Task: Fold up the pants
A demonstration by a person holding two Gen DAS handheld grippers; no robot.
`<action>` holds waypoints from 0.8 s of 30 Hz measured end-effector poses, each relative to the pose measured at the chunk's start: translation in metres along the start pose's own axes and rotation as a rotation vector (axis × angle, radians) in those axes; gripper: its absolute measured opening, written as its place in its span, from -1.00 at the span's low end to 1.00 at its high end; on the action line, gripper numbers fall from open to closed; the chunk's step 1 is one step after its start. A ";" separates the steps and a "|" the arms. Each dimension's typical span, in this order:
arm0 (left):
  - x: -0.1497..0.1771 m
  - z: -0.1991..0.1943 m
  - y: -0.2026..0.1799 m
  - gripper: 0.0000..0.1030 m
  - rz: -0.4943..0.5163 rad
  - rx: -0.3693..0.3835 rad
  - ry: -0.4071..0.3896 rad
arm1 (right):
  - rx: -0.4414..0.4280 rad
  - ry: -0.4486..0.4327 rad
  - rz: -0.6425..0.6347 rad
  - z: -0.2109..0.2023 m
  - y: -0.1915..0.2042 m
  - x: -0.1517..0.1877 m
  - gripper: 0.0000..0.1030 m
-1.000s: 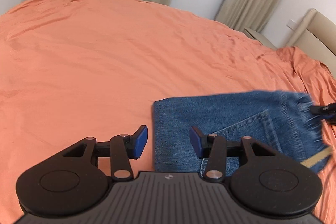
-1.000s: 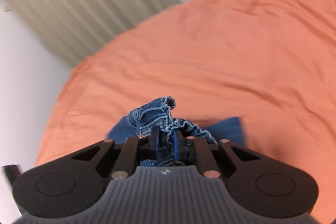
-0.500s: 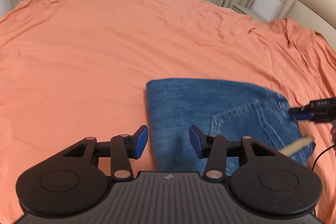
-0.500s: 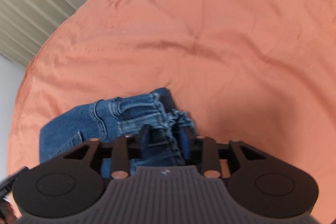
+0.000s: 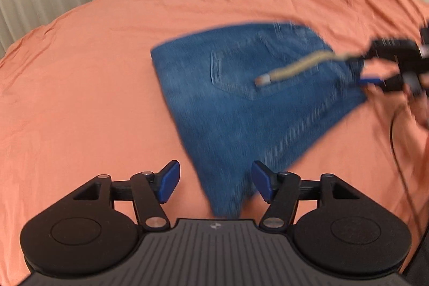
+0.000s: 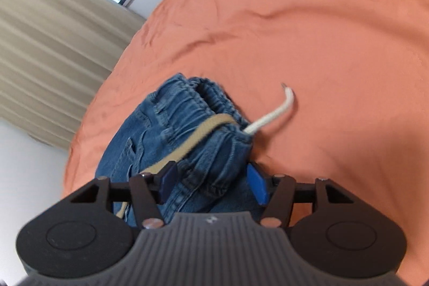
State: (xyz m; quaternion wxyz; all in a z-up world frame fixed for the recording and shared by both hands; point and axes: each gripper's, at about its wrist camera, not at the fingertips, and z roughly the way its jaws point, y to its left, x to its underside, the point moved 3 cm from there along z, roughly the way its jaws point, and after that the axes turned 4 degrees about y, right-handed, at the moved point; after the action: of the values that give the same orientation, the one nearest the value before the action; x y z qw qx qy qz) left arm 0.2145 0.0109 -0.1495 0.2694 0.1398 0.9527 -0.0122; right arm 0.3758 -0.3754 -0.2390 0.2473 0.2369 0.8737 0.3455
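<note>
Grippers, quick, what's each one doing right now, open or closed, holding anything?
Left gripper: open, holding nothing.
Right gripper: open around the jeans waistband, not clamped.

We see a bed [image 5: 88, 77] covered in an orange sheet [image 6: 308, 26] that is lightly creased and bunched into folds at its far right end, beyond the left fingers [image 5: 167, 185]. Directly on it lie the folded blue denim pants [image 5: 241, 98], spread ahead of and slightly to the right of those fingers, with one narrow end reaching back between them. In the right wrist view, the gathered waistband end of the pants sits just ahead of and between the right fingers [image 6: 256, 185], and a pale drawstring [image 6: 270, 114] trails from it onto the sheet beyond them.
</note>
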 end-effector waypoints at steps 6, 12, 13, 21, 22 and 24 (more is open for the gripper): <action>0.017 0.022 -0.020 0.40 0.028 -0.100 0.041 | 0.005 -0.024 -0.076 0.005 0.009 -0.006 -0.41; 0.015 0.039 -0.038 0.36 0.034 -0.152 0.032 | -0.029 -0.019 -0.074 0.001 -0.002 -0.008 -0.41; 0.015 0.039 -0.037 0.33 0.026 -0.165 0.032 | -0.029 -0.020 -0.081 0.000 -0.001 -0.008 -0.42; 0.002 0.042 -0.015 0.33 -0.220 -0.069 0.022 | -0.082 -0.064 -0.161 -0.022 0.018 -0.009 -0.63; 0.001 0.045 -0.017 0.26 -0.214 -0.092 0.016 | -0.070 -0.062 -0.165 -0.022 0.018 -0.009 -0.63; 0.001 0.047 -0.017 -0.07 -0.194 -0.109 0.012 | -0.055 -0.054 -0.159 -0.020 0.014 -0.007 -0.68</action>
State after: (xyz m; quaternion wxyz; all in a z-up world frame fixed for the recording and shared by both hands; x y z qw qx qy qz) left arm 0.2332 -0.0095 -0.1904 0.2686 0.0321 0.9626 0.0144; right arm 0.3723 -0.3799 -0.2144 0.3038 0.1692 0.8728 0.3424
